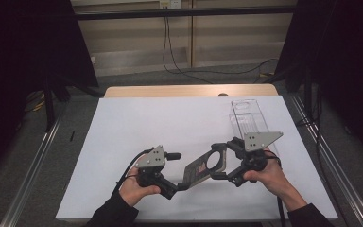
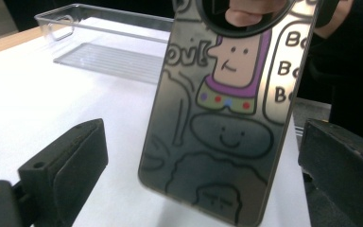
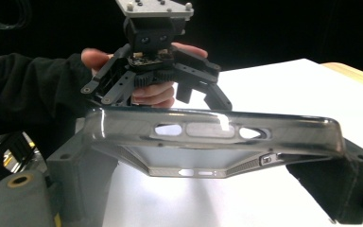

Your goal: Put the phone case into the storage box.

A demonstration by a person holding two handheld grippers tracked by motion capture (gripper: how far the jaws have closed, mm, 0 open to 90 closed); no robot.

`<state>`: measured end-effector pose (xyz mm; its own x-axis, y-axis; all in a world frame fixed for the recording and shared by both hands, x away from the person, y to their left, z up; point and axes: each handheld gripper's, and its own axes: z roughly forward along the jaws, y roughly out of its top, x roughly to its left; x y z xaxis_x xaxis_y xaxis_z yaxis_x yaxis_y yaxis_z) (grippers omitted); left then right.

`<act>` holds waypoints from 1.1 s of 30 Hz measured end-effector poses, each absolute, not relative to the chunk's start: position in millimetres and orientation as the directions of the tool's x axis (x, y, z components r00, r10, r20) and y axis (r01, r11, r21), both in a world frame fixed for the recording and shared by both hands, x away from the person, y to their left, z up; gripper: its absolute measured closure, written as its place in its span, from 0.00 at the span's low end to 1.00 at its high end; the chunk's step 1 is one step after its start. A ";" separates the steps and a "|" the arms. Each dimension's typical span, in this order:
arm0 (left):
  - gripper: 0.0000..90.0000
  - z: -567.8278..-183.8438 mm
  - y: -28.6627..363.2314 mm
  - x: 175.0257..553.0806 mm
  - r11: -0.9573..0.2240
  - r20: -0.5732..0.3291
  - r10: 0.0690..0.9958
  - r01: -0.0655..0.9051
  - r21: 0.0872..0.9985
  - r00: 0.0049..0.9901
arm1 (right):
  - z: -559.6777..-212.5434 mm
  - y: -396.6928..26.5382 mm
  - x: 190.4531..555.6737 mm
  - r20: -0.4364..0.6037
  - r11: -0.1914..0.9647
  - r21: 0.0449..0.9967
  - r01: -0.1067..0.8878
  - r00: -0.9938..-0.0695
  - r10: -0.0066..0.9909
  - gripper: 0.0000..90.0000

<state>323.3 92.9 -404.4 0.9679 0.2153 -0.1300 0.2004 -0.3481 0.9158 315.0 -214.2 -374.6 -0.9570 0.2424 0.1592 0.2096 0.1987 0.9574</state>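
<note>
The right gripper [image 1: 222,165] is clamped across the width of a translucent grey phone case [image 1: 202,168], one black jaw pressing on each long edge, as the right gripper view shows from close up. In that view the case [image 3: 208,135] lies flat between the jaws, its side cutouts facing the camera. The left gripper [image 1: 179,176] sits at the case's other end with its jaws spread wide; in the left gripper view the case [image 2: 222,127] stands between them with a clear gap on both sides, so these jaws grip nothing. The case is held just above the white table cover [image 1: 137,127], near the front edge, spanning the space between the two hands.

This reads as a handover: the left gripper has let go and the right alone carries the case. The likely next move is to draw the left gripper clear without knocking the case, then carry the case toward the clear plastic tray [image 1: 247,119] just beyond the right hand [image 1: 269,175].

The case's cartoon print is partly cut off at the top of the left gripper view. From the high view, it is hard to tell whether the case's lower end touches the left jaws. The tray looks empty, though its transparency makes that uncertain.
</note>
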 end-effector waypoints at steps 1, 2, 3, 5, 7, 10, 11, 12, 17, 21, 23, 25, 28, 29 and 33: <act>0.03 -404.6 94.2 323.2 -0.342 -0.127 0.227 0.201 0.918 0.966 | -374.5 -214.9 315.1 0.159 0.199 0.957 0.212 -0.955 0.250 0.13; 0.03 -404.3 95.8 323.3 -0.337 -0.119 0.238 0.197 0.920 0.964 | -374.4 -215.6 315.1 0.160 0.200 0.956 0.214 -0.953 0.256 0.13; 0.03 -403.9 97.3 322.9 -0.325 -0.114 0.250 0.195 0.925 0.961 | -374.2 -216.0 314.9 0.162 0.198 0.956 0.217 -0.952 0.260 0.13; 0.03 -402.2 101.1 322.7 -0.312 -0.107 0.265 0.190 0.931 0.958 | -373.6 -217.0 314.5 0.162 0.195 0.956 0.218 -0.949 0.269 0.13; 0.02 -401.5 104.3 323.3 -0.300 -0.103 0.309 0.199 0.933 0.945 | -373.1 -218.4 314.3 0.164 0.194 0.955 0.222 -0.946 0.279 0.13; 0.02 -402.7 109.6 322.6 -0.286 -0.076 0.375 0.193 0.938 0.924 | -373.1 -220.4 313.4 0.164 0.188 0.955 0.228 -0.939 0.304 0.13; 0.02 -403.3 111.6 322.2 -0.282 -0.071 0.387 0.191 0.940 0.919 | -372.9 -221.1 313.0 0.164 0.187 0.955 0.229 -0.937 0.309 0.13; 0.02 -403.9 113.5 321.8 -0.274 -0.067 0.401 0.189 0.943 0.914 | -372.5 -221.9 312.6 0.163 0.187 0.955 0.230 -0.935 0.316 0.13; 0.01 -406.0 124.1 319.8 -0.243 -0.051 0.477 0.187 0.952 0.877 | -371.6 -227.1 313.0 0.167 0.174 0.955 0.241 -0.920 0.355 0.13; 0.01 -409.0 132.7 320.0 -0.212 -0.054 0.530 0.194 0.958 0.846 | -371.8 -231.4 313.7 0.170 0.173 0.952 0.251 -0.908 0.383 0.13; 0.01 -410.7 136.0 319.8 -0.204 -0.047 0.548 0.188 0.961 0.835 | -372.3 -233.0 314.0 0.173 0.169 0.952 0.254 -0.905 0.390 0.13; 0.01 -412.5 139.5 319.0 -0.189 -0.054 0.573 0.196 0.962 0.818 | -372.4 -234.4 314.3 0.171 0.169 0.952 0.257 -0.899 0.402 0.13; 0.01 -415.1 145.5 317.1 -0.158 -0.071 0.607 0.207 0.965 0.791 | -372.3 -236.9 314.9 0.170 0.169 0.951 0.259 -0.894 0.414 0.13; 0.01 -415.9 147.6 316.4 -0.144 -0.076 0.622 0.209 0.967 0.779 | -372.5 -237.8 315.3 0.169 0.167 0.951 0.259 -0.891 0.421 0.13; 0.02 -418.2 155.4 312.2 -0.094 -0.111 0.657 0.228 0.969 0.745 | -373.1 -241.9 317.1 0.179 0.165 0.947 0.277 -0.876 0.449 0.13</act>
